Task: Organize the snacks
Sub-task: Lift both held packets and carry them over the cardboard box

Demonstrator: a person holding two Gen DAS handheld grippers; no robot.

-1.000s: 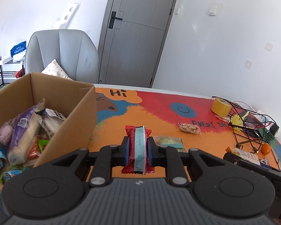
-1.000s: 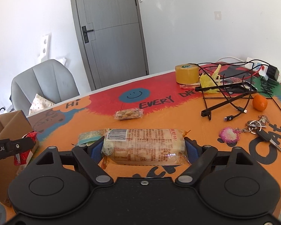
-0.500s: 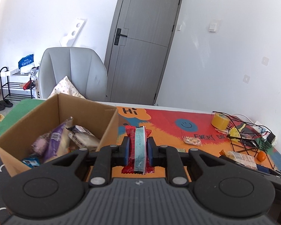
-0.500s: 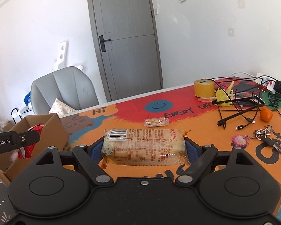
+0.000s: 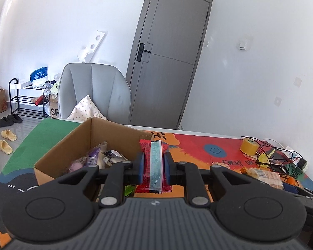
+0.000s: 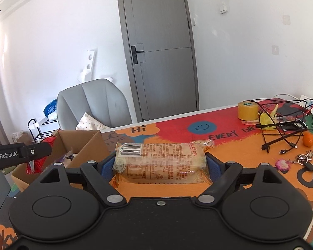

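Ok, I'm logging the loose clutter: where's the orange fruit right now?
In the right wrist view the orange fruit sits far right on the table, beside the black cables and above the keys.

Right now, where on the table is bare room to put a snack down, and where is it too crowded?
Free: the mat between the cardboard box and the yellow tape roll, around the smiley. Crowded: the right end, with black cables, an orange and keys. The box already holds several packets.

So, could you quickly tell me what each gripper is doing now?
Left gripper: shut on the red snack bar.
Right gripper: shut on the bread pack.
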